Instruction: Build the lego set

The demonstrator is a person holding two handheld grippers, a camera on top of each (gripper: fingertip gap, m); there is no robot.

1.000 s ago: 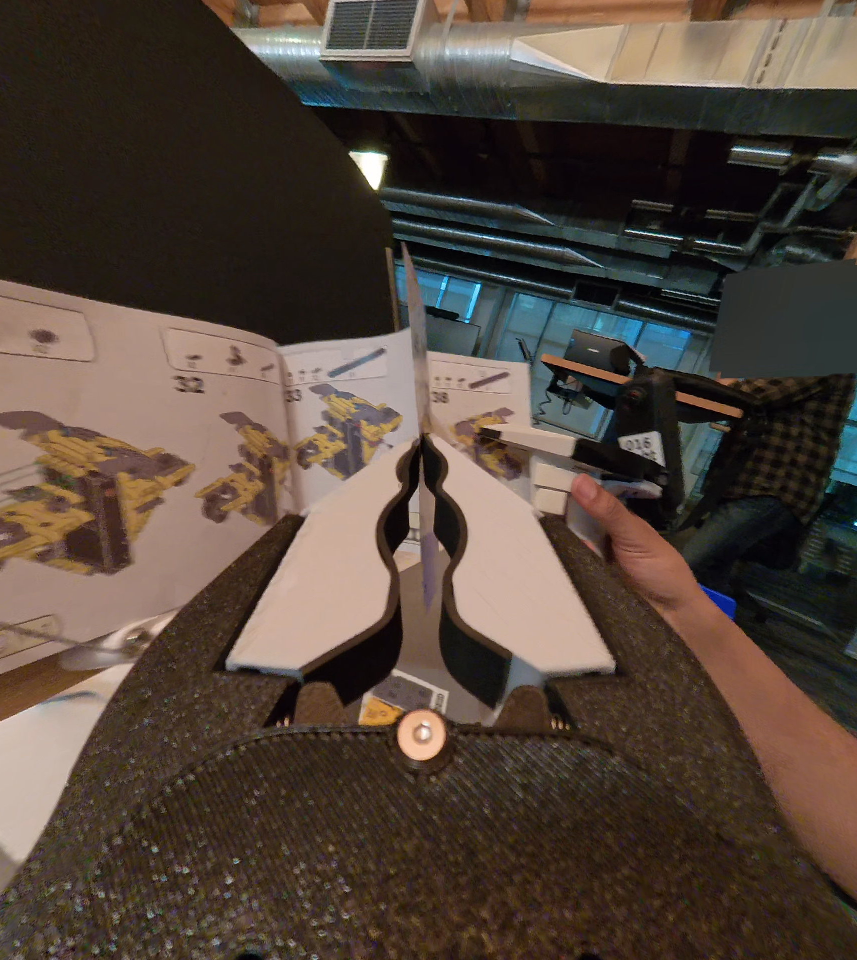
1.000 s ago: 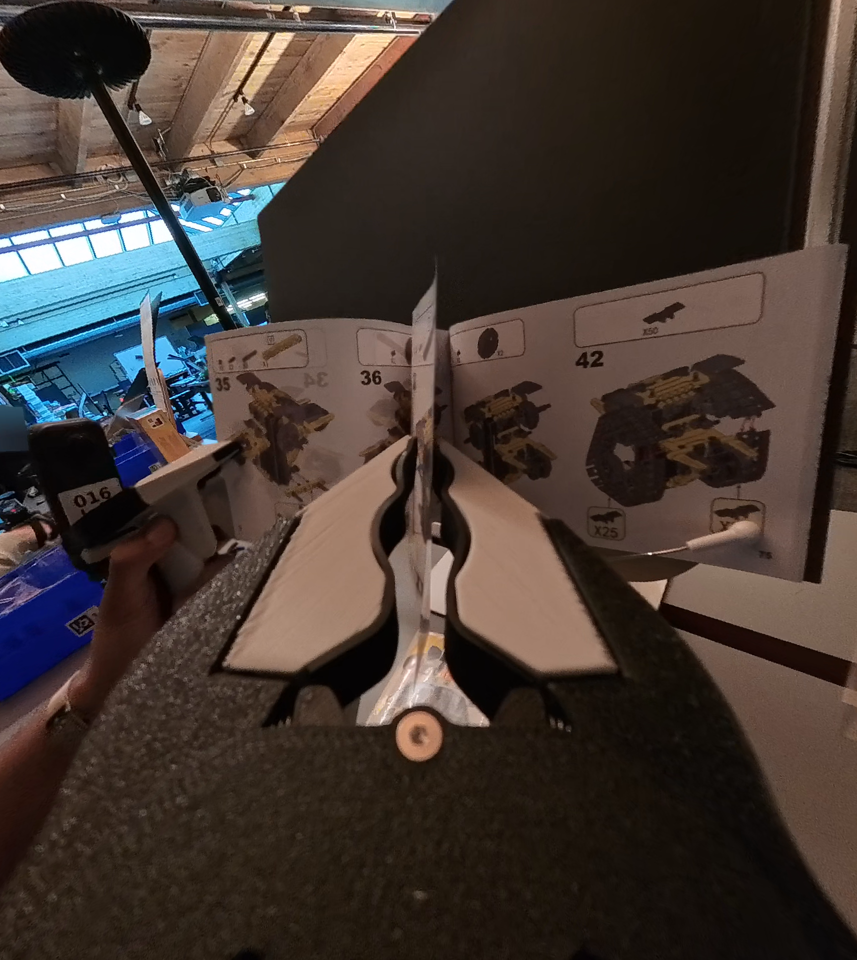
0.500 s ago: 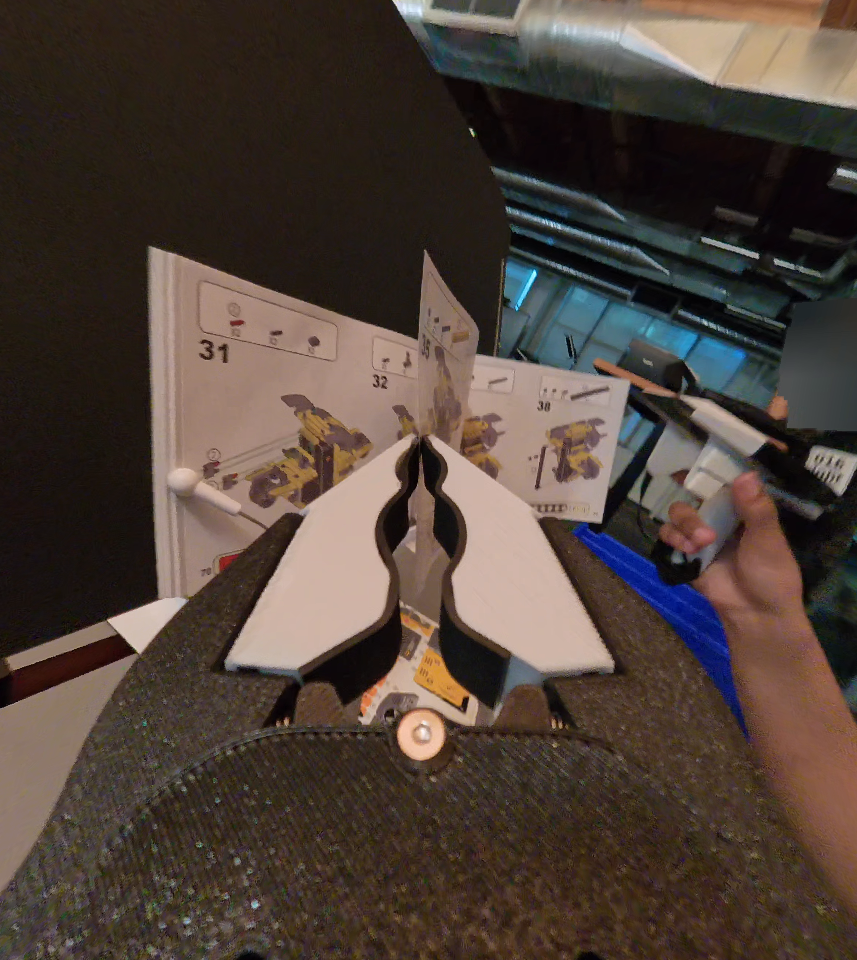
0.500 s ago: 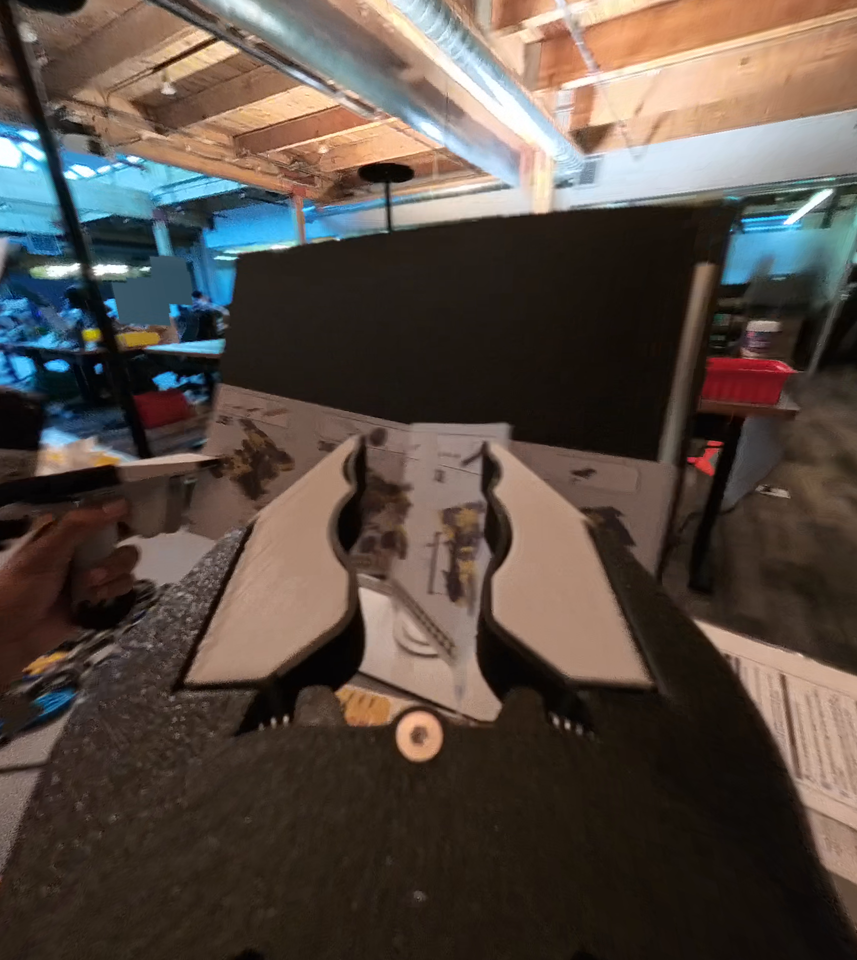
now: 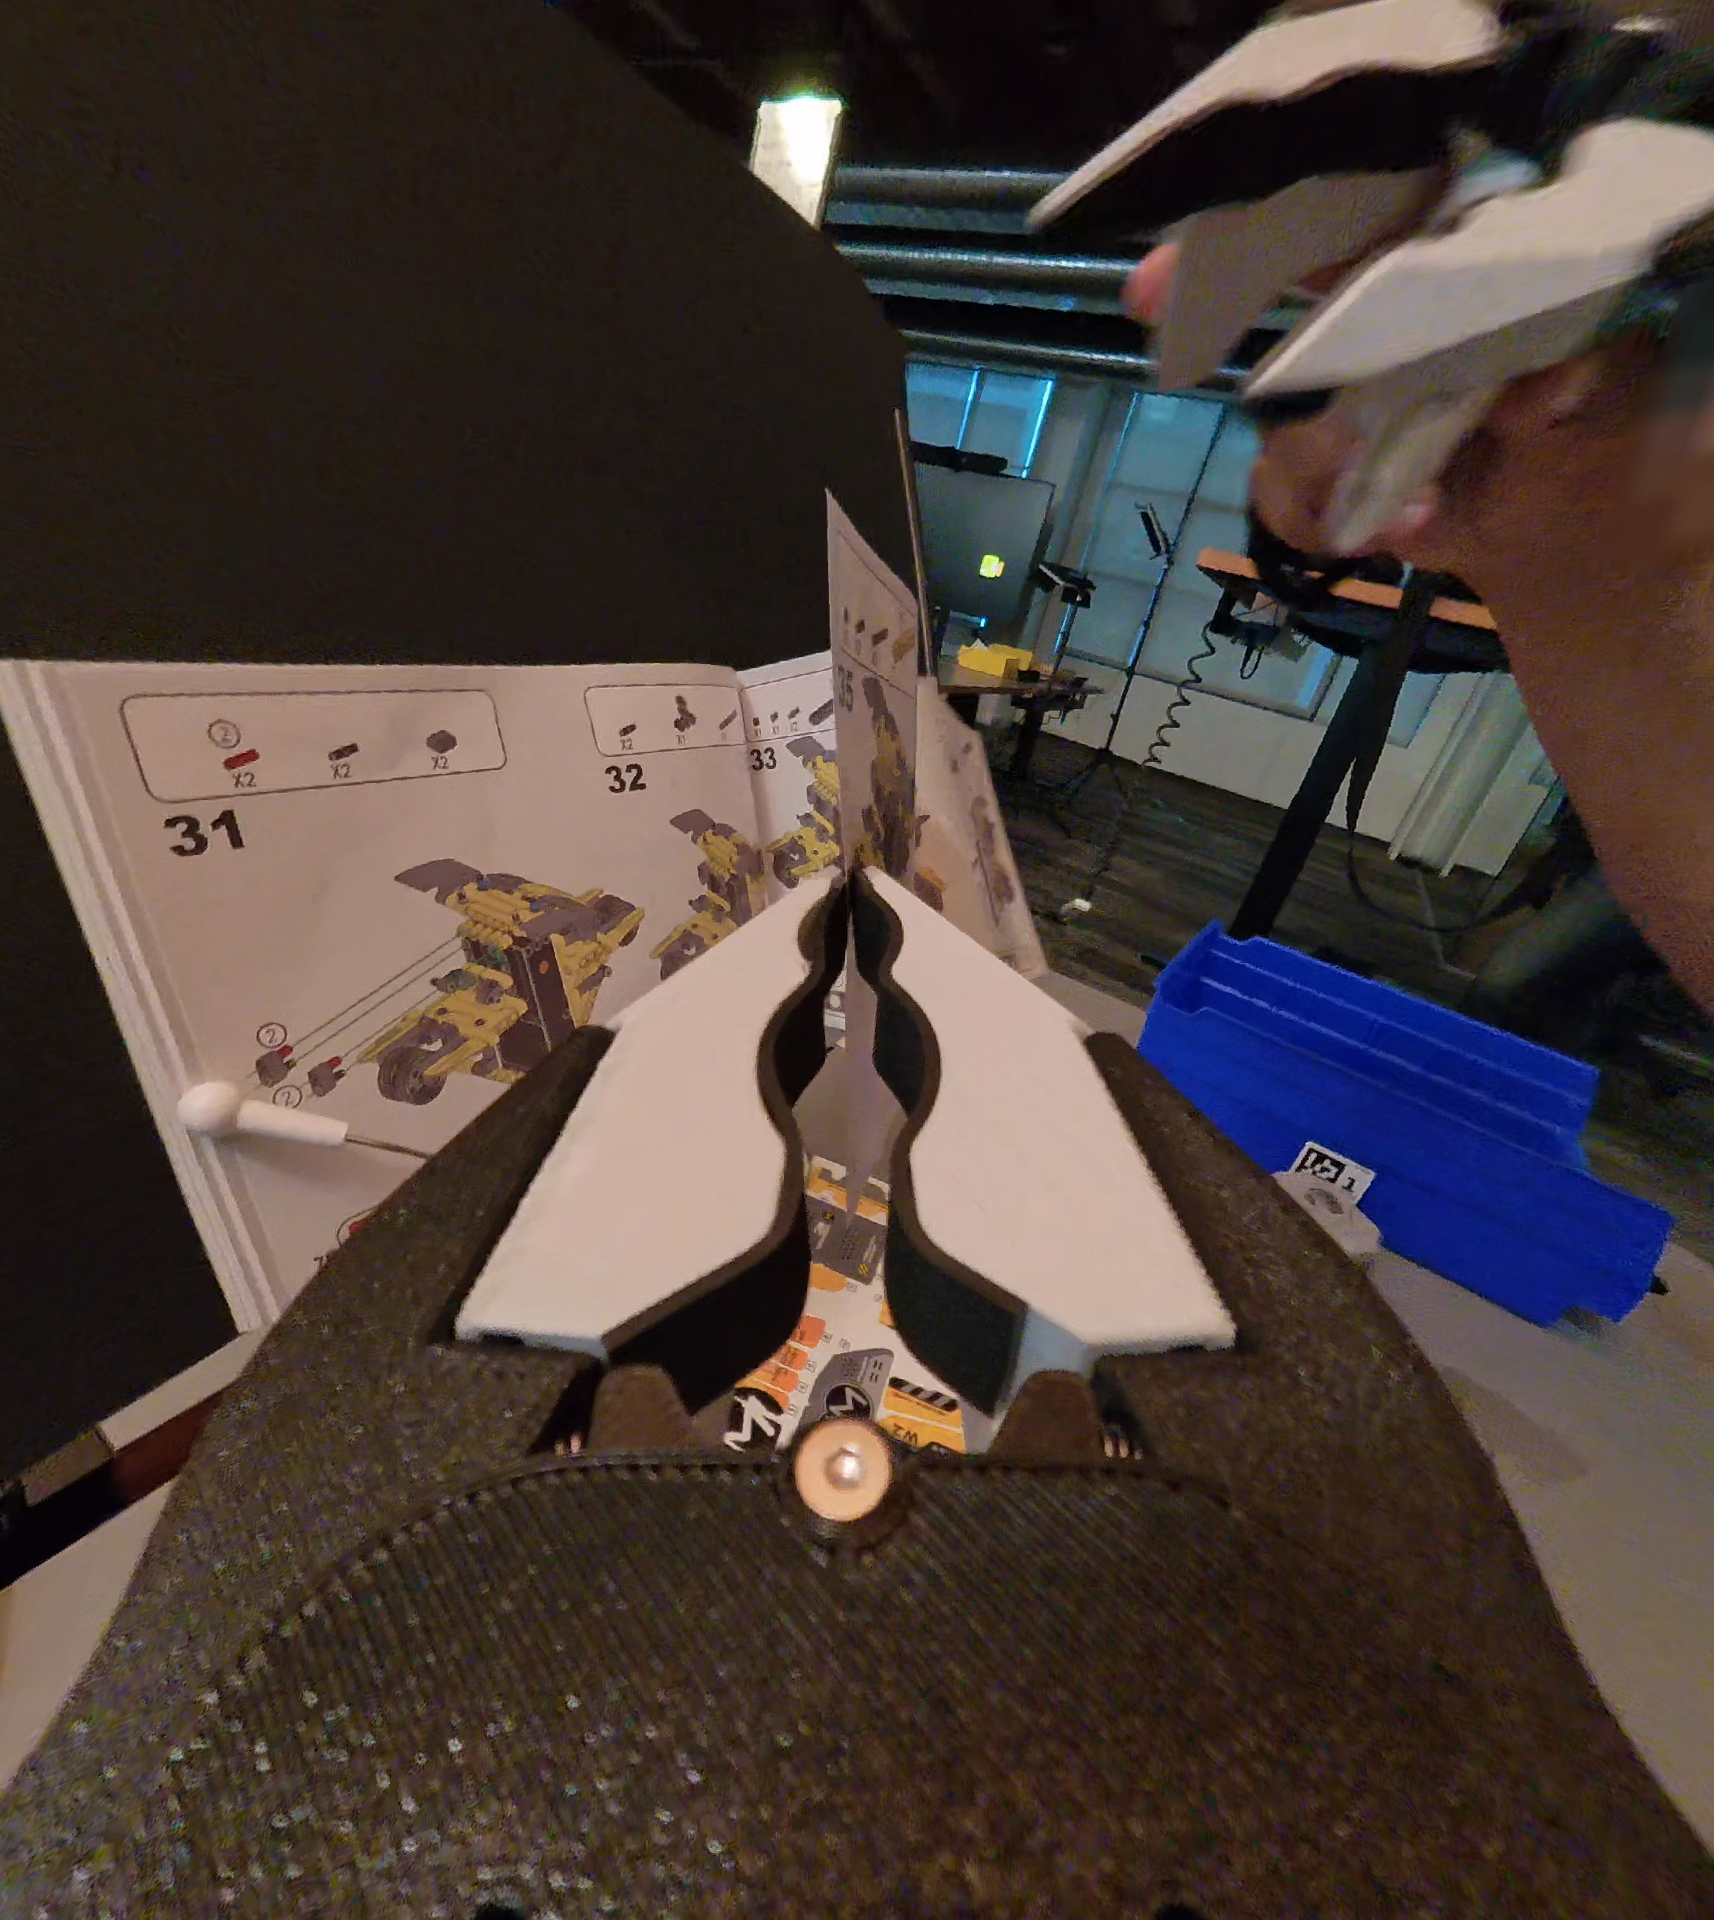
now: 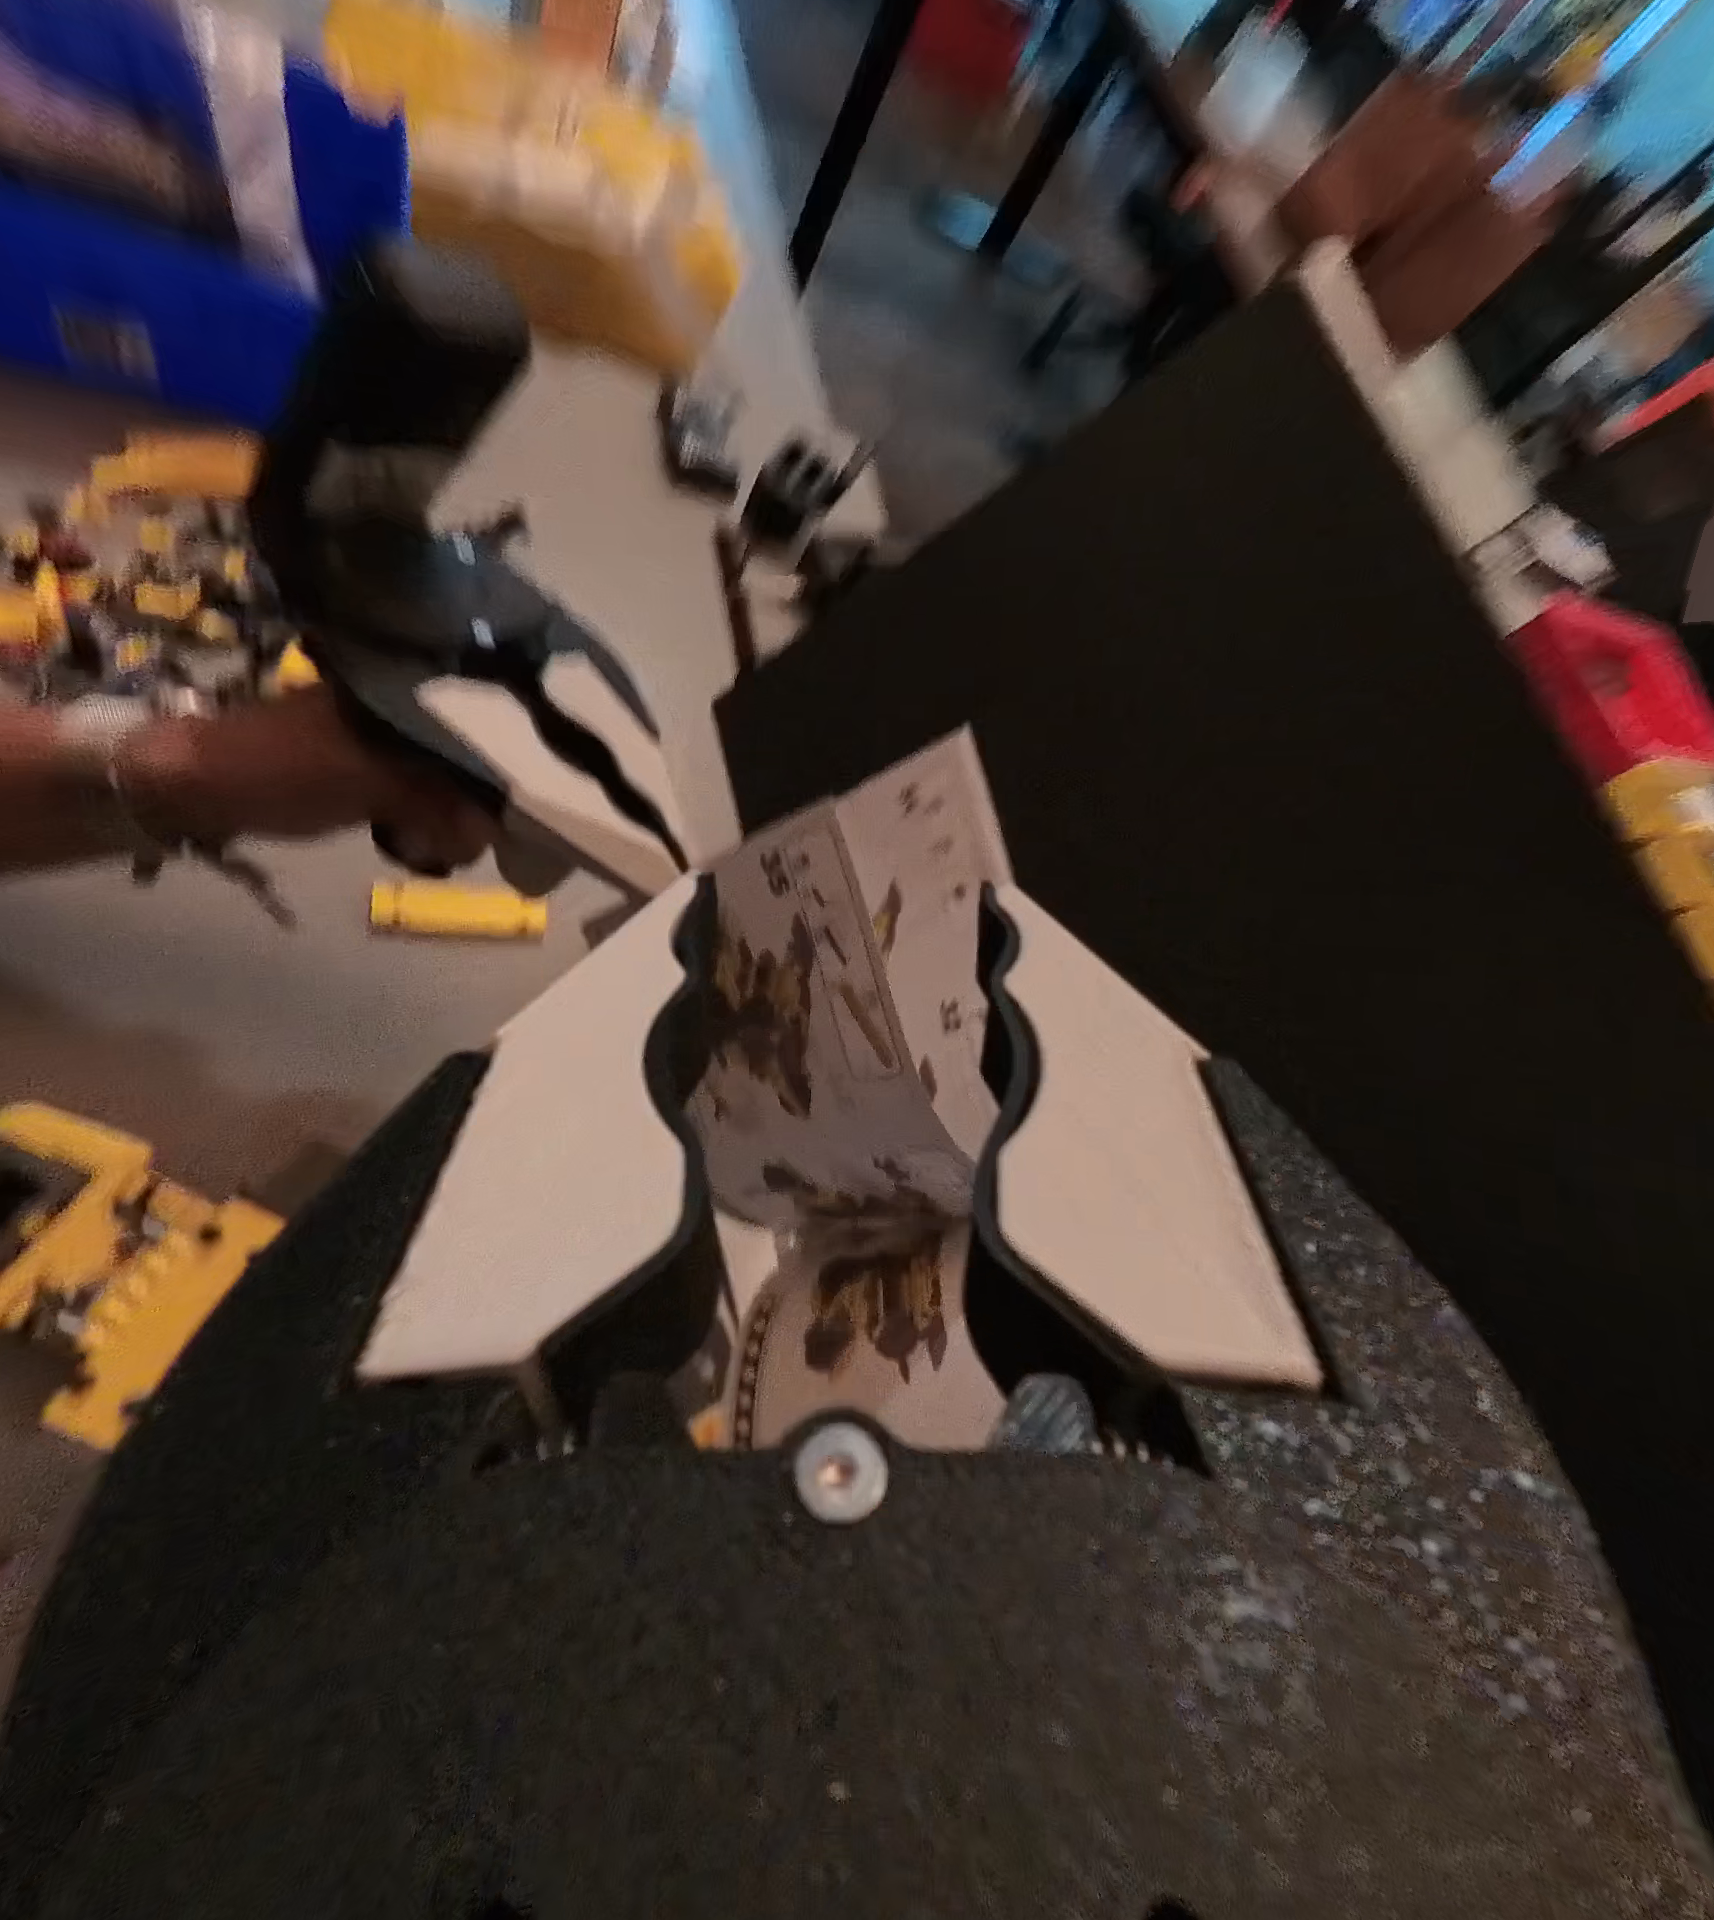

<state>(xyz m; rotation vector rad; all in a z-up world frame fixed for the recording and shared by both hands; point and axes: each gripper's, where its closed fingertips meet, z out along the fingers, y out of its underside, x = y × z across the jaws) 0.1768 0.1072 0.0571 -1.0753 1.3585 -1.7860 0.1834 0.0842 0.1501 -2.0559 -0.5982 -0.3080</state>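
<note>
An open instruction booklet (image 5: 396, 914) stands against a black panel (image 5: 313, 364), with a white-tipped rod (image 5: 219, 1107) resting on its left page. My left gripper (image 5: 851, 883) is shut on the edge of one upright page (image 5: 868, 727). My right gripper (image 6: 837, 904) is open, and the booklet (image 6: 832, 1018) shows blurred in the gap between its fingers; I cannot tell whether they touch it. In the left wrist view the right gripper (image 5: 1149, 307) hangs blurred at the top right, in a hand. In the right wrist view the left gripper (image 6: 692, 857) pinches the page's corner.
A blue bin (image 5: 1372, 1101) sits on the grey table (image 5: 1611, 1455) to the right of the booklet. A part-built yellow brick model (image 6: 74, 1299) and loose yellow bricks (image 6: 458, 906) lie on the table to the left in the right wrist view. Desks stand beyond. Some 11 centimeters of space lies between my two pairs of fingers. The white-tipped rod (image 5: 219, 1107) sits 12 centimeters or so from the ends of my left fingers.
My right gripper has opened, let go of the page and swung up, tilting down over the booklet. My left gripper still pinches the page and has turned left.
</note>
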